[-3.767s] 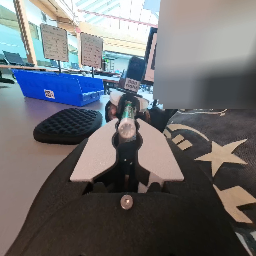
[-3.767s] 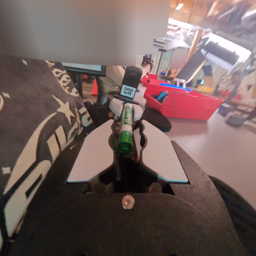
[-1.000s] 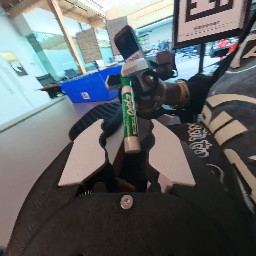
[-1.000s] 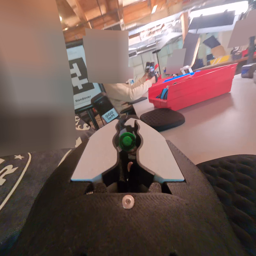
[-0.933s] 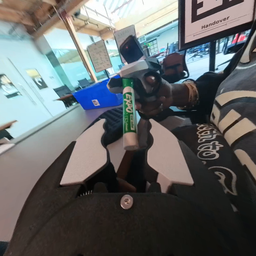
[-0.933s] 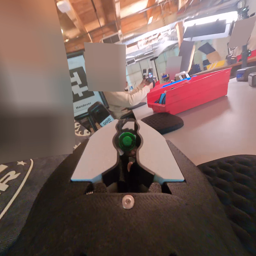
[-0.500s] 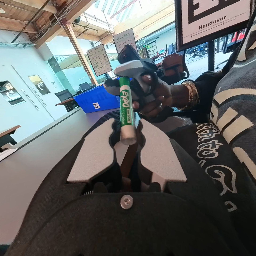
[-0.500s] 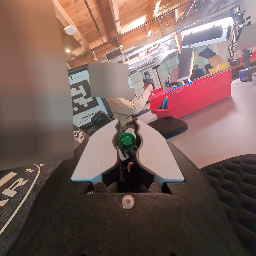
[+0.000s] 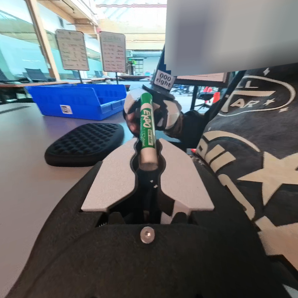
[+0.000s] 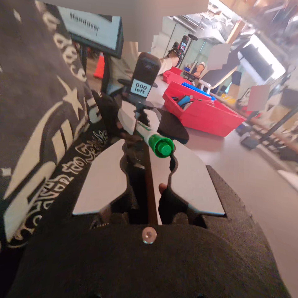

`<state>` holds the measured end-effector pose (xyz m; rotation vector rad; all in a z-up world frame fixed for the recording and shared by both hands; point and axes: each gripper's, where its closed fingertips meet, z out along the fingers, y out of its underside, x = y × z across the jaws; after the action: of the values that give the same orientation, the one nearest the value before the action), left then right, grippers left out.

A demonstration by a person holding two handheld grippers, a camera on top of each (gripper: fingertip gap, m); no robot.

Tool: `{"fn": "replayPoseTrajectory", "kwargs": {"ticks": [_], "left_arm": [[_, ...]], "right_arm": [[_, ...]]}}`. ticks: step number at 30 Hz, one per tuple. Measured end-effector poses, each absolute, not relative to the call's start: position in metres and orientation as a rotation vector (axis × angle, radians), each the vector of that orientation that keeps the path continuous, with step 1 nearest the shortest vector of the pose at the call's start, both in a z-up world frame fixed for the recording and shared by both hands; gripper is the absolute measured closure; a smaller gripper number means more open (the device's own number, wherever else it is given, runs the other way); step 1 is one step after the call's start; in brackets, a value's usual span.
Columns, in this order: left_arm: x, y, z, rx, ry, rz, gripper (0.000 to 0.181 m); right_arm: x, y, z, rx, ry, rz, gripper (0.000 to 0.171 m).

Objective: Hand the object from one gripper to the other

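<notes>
Marker: green-and-white marker (image 9: 147, 127), up in the air between the two grippers, above the counter (image 9: 24, 161).
Left gripper (image 9: 147, 154): closed snugly round the marker's white end.
Right gripper (image 10: 149, 154): fingers spread wide, gripping nothing; the green cap pokes between them.
Nearby: black pad (image 9: 83, 143), blue bin (image 9: 77, 100), red bin (image 10: 201, 111).

The left gripper (image 9: 148, 145) pinches the white end of a green marker (image 9: 147, 127) between its fingertips. Ahead, the right gripper (image 9: 152, 111) faces it, the marker's green cap between its parted fingers.
</notes>
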<state>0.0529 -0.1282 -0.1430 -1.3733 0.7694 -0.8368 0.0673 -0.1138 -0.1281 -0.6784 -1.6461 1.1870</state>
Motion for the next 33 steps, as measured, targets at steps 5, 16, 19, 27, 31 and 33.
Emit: {"fn": "replayPoseTrajectory", "kwargs": {"ticks": [5, 16, 19, 27, 31, 33], "left_arm": [[0.058, -0.135, -0.149, -1.417, 0.813, -0.928, 0.161], [0.061, -0.143, -0.149, -1.394, 0.849, -0.999, 0.161], [0.054, -0.138, -0.133, -1.264, 0.801, -0.859, 0.148], [0.047, -0.13, -0.13, -1.14, 0.861, -0.415, 0.14], [0.045, -0.129, -0.128, -1.142, 0.852, -0.409, 0.151], [0.044, -0.13, -0.128, -1.149, 0.852, -0.438, 0.156]], "right_arm": [[0.074, -0.117, -0.127, -0.568, -1.668, 1.093, 0.134], [0.078, -0.132, -0.133, -0.499, -1.764, 1.108, 0.151], [0.074, -0.128, -0.127, -0.579, -1.691, 1.232, 0.152], [0.064, -0.116, -0.12, -0.893, -1.521, 1.663, 0.152], [0.064, -0.115, -0.119, -0.966, -1.492, 1.801, 0.152], [0.064, -0.117, -0.119, -0.967, -1.497, 1.805, 0.152]]}}
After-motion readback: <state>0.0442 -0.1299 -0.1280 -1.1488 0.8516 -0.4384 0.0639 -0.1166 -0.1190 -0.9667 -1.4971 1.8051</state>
